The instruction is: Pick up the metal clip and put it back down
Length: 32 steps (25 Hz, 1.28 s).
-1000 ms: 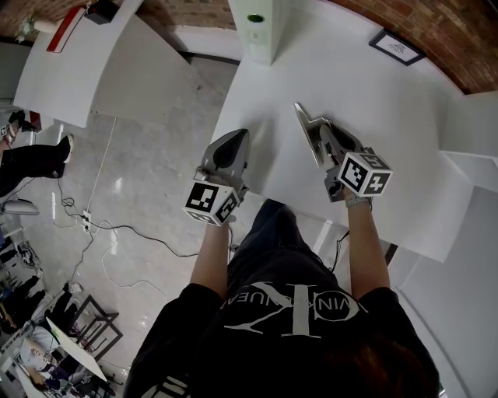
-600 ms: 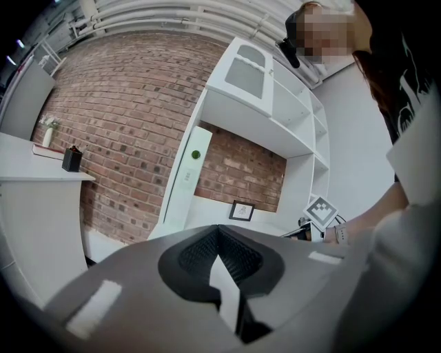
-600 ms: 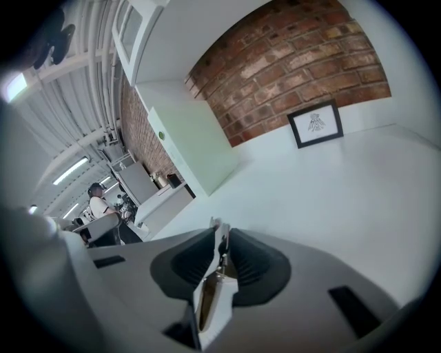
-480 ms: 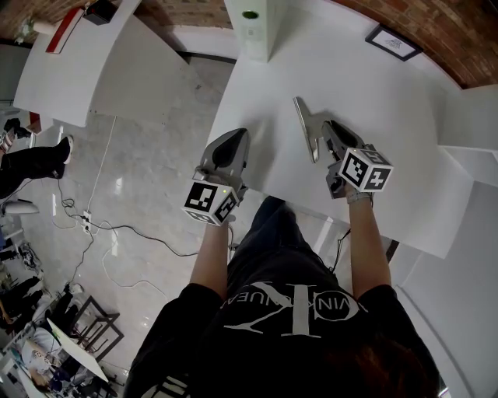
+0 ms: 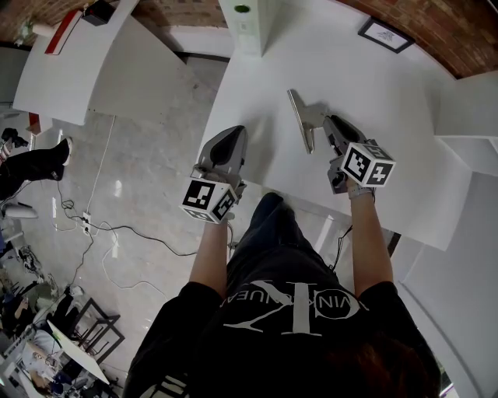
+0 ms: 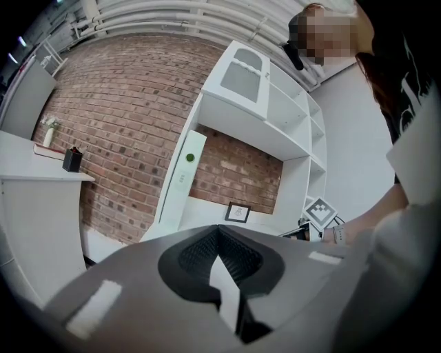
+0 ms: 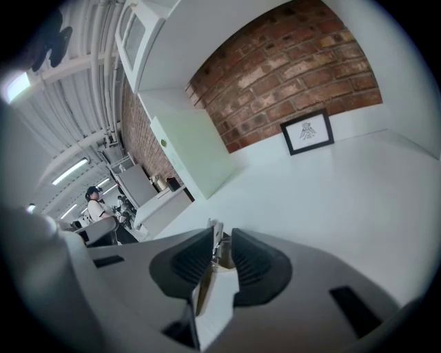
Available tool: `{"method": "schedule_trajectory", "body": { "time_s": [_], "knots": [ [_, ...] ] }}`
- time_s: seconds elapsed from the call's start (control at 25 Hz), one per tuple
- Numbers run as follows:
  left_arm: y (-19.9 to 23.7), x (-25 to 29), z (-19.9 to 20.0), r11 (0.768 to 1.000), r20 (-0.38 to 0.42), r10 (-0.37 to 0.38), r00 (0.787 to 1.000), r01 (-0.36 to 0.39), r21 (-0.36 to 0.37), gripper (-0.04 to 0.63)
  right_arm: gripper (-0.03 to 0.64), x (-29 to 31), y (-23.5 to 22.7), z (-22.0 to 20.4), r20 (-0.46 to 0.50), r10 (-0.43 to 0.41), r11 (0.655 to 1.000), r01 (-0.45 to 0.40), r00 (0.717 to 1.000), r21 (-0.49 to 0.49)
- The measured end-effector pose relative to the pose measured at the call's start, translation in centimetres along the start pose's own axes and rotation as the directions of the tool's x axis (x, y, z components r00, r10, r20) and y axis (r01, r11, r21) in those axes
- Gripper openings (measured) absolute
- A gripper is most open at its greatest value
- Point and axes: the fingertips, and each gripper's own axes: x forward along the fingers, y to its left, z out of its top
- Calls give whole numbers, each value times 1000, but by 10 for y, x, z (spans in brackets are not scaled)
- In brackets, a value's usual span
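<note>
The metal clip (image 5: 301, 122) is a long grey spring clip that rests on the white table (image 5: 389, 109), just left of my right gripper (image 5: 327, 124). In the right gripper view its thin handle (image 7: 216, 239) stands between the two dark pads, close to the left pad, with a gap to the right one. The jaws of my right gripper (image 7: 223, 243) have just been opening and are not pressing on the clip. My left gripper (image 5: 228, 134) lies at the table's front left edge, shut, with nothing in it; its pads (image 6: 207, 251) meet.
A tall white box with a green dot (image 5: 241, 22) stands at the table's far edge. A framed picture (image 5: 385, 35) leans against the brick wall. White shelving (image 5: 467, 116) borders the table on the right. Left of the table is floor with cables (image 5: 101, 229).
The right gripper's jaws have parted a little around the clip, which now sits lower on the table. The left gripper has kept still.
</note>
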Motion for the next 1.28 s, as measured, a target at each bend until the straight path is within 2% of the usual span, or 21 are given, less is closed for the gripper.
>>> {"method": "schedule_trajectory", "body": {
  "time_s": [0.8, 1.28],
  "knots": [
    [-47, -21, 16, 1000, 59, -5, 998, 3, 29, 9, 21, -79, 26, 26, 122, 12, 985, 9, 992, -170],
    [-71, -50, 36, 998, 111, 16, 994, -23, 63, 9, 17, -132, 54, 36, 204, 32, 957, 29, 978, -288]
  ]
}}
